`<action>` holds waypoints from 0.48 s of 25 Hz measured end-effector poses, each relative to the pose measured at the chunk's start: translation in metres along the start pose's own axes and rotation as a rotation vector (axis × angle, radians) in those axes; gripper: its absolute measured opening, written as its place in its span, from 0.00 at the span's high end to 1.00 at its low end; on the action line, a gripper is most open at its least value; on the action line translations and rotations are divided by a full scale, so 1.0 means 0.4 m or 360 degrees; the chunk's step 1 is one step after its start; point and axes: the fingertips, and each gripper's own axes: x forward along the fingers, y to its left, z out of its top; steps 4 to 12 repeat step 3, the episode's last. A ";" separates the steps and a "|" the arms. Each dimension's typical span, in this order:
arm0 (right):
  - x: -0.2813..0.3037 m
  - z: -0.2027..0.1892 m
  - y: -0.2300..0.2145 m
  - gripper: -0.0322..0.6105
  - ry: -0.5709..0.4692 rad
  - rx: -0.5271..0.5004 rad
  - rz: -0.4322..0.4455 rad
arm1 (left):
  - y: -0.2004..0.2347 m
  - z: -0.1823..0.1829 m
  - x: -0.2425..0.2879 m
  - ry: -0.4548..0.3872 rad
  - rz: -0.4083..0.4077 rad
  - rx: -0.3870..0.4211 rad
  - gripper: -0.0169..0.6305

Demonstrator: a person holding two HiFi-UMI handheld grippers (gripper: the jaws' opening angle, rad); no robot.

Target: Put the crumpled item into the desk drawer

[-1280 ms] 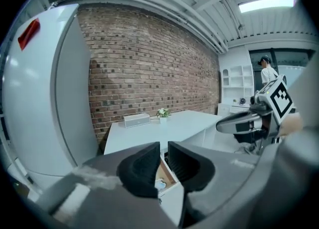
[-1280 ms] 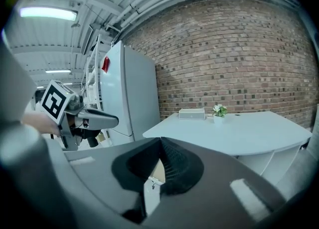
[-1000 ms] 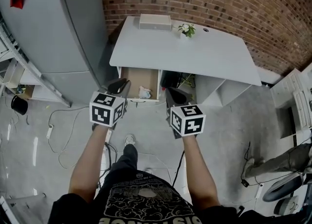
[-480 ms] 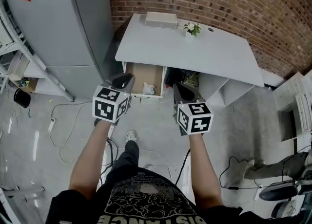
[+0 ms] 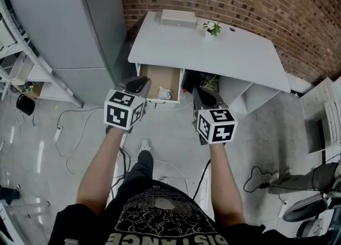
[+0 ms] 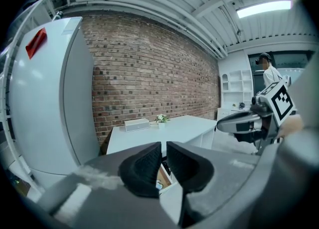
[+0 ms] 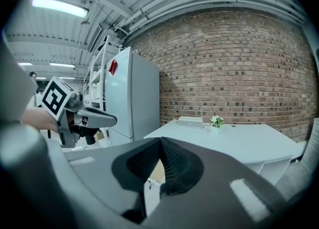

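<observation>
Against the brick wall, the white desk has its drawer pulled open. The crumpled item lies inside it, toward the front right, and touches neither gripper. The left gripper hangs short of the drawer, its jaws a narrow slit apart with nothing between them. The right gripper, beside it, has its jaws pressed together and is empty. Only shutting the drawer seems left: push its front squarely, low and centred, so it slides in without skewing.
</observation>
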 end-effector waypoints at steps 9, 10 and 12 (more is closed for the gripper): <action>-0.006 -0.005 -0.007 0.95 0.0000 0.0002 -0.0016 | -0.013 -0.001 0.008 -0.0003 -0.0020 0.0003 0.92; -0.006 -0.005 -0.007 0.95 0.0000 0.0002 -0.0016 | -0.013 -0.001 0.008 -0.0003 -0.0020 0.0003 0.92; -0.006 -0.005 -0.007 0.95 0.0000 0.0002 -0.0016 | -0.013 -0.001 0.008 -0.0003 -0.0020 0.0003 0.92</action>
